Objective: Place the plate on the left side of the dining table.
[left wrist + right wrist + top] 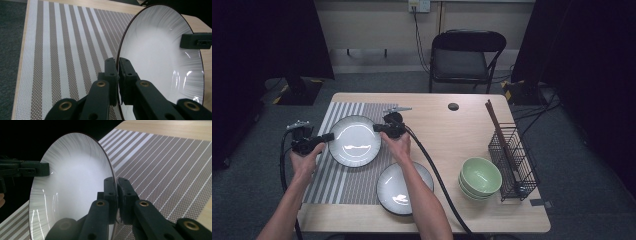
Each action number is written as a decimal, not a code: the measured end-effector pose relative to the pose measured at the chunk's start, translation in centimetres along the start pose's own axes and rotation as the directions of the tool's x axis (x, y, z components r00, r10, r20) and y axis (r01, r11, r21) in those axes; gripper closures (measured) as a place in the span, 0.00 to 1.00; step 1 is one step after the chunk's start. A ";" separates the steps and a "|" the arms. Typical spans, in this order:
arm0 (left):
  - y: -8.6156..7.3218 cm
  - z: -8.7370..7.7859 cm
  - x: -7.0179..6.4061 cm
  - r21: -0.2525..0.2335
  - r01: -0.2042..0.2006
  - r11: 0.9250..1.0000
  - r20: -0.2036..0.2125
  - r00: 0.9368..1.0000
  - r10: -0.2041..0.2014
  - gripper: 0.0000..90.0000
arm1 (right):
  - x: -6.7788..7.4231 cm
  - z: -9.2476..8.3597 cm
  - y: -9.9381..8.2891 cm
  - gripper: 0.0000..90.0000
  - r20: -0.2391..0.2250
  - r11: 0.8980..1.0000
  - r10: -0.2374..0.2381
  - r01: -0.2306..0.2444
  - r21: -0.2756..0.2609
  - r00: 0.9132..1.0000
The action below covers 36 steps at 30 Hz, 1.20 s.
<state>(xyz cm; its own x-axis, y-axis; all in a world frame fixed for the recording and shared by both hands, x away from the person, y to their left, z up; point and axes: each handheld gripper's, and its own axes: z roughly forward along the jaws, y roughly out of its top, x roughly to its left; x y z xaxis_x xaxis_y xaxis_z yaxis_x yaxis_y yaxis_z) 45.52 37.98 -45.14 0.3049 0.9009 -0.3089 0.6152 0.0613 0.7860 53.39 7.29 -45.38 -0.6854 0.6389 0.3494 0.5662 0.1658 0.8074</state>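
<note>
A white plate [354, 140] with a dark rim hangs just above the striped placemat [337, 185], held by both grippers at opposite edges. My left gripper [330, 136] is shut on its left rim, and my right gripper [377, 128] is shut on its right rim. In the left gripper view the black jaws [117, 62] pinch the plate [160, 57] edge, with the other gripper's tip [196, 41] at the far rim. In the right gripper view the jaws [116, 181] clamp the plate [75, 182] rim, and the left gripper's tip [32, 168] shows opposite.
A second dark-rimmed plate [394, 192] lies at the table's front under the right forearm. Stacked green bowls [480, 177] stand beside a black wire rack [512, 160] holding chopsticks. A metal clip [397, 108] lies at the mat's far edge. A folding chair [464, 55] stands behind.
</note>
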 end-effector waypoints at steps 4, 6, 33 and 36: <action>-0.4 0.3 0.2 0.010 0.008 1.000 -0.008 1.000 -0.008 0.96 | -0.1 0.4 -0.3 0.95 0.002 1.000 0.001 -0.001 0.011 1.000; -0.5 0.4 0.3 0.011 0.012 1.000 -0.013 1.000 -0.011 0.96 | -0.1 0.6 -0.4 0.95 0.001 1.000 0.003 -0.003 0.010 1.000; -1.0 1.4 0.5 0.060 -0.010 0.998 -0.080 0.997 0.014 0.94 | -0.5 0.9 -0.4 0.76 0.040 1.000 0.011 -0.012 0.026 0.999; -1.3 1.6 1.1 0.064 0.041 0.997 -0.066 0.997 -0.036 0.93 | -0.6 0.6 -0.4 0.74 0.046 0.999 0.005 -0.007 0.032 0.999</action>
<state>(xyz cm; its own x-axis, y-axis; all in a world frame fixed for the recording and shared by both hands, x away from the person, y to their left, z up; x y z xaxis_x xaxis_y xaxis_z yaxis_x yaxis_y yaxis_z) 46.19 38.22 -47.38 0.2335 0.9245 -0.3012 0.6723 0.0702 0.7369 53.83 7.30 -46.16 -0.6608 0.6734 0.3315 0.5851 0.1856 0.7894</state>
